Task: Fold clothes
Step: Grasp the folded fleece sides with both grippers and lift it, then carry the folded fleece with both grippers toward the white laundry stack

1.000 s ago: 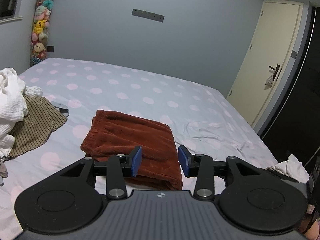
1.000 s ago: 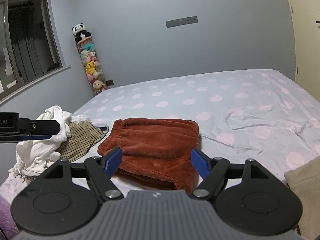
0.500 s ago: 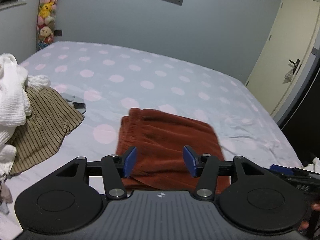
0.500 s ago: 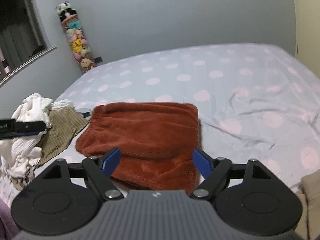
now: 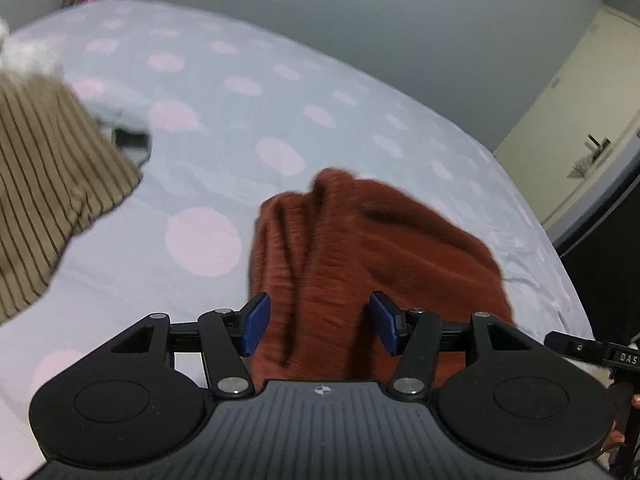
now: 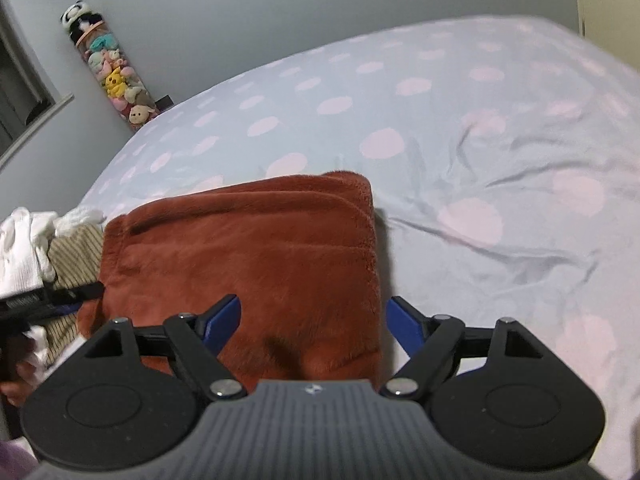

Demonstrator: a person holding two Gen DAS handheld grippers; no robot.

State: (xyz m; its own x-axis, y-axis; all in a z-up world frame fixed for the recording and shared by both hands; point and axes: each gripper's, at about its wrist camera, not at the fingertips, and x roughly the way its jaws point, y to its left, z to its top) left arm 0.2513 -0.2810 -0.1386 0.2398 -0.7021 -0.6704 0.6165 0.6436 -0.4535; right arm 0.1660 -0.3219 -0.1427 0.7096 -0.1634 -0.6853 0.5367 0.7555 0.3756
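Note:
A folded rust-red fleece garment (image 5: 360, 252) (image 6: 248, 256) lies on the polka-dot bed sheet (image 5: 240, 128) (image 6: 500, 168). My left gripper (image 5: 320, 328) is open, its blue fingers spread just above the garment's near left edge. Over the garment's near right corner my right gripper (image 6: 314, 322) is open wider, one finger above the fleece and the other above the sheet. Neither holds anything. The left gripper's tip (image 6: 52, 300) shows at the garment's left side in the right wrist view. The image is blurred in the left wrist view.
A brown striped garment (image 5: 44, 200) (image 6: 76, 248) and white clothes (image 6: 24, 248) are piled to the left. A small dark object (image 5: 130, 140) lies by the striped cloth. A tower of plush toys (image 6: 108, 72) stands in the corner; a door (image 5: 576, 132) is at right.
Both grippers have moved down and forward onto the red garment, which now fills more of each view. The left gripper has opened wider. The garment has not visibly shifted.

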